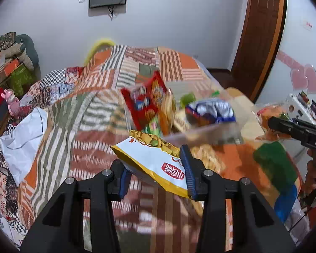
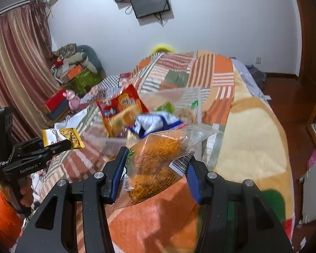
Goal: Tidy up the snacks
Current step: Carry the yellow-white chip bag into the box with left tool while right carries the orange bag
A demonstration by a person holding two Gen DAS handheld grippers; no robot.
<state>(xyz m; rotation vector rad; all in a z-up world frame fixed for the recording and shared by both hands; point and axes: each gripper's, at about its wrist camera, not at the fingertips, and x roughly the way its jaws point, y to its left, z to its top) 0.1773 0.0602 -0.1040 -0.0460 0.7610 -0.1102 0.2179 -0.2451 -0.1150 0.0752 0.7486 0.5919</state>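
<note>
Two tools are up over the bed (image 2: 252, 139), each clamped on one snack. The left tool (image 1: 155, 172) grips a white-and-yellow snack packet (image 1: 151, 160) between its blue pads, the packet sticking out toward 11 o'clock. The right tool (image 2: 153, 172) pinches a clear bag of orange noodle snack (image 2: 158, 158), its top leaning to 1 o'clock. Beyond both, at 12 o'clock, a clear plastic bin (image 2: 179, 99) holds one red biscuit packet (image 2: 120, 107), one blue-and-white packet (image 2: 155, 122) and something green (image 2: 167, 106); all are blurred, so further pieces can't be counted. One person's hand (image 2: 26, 191) shows, its orange sleeve cut off at the edge.
</note>
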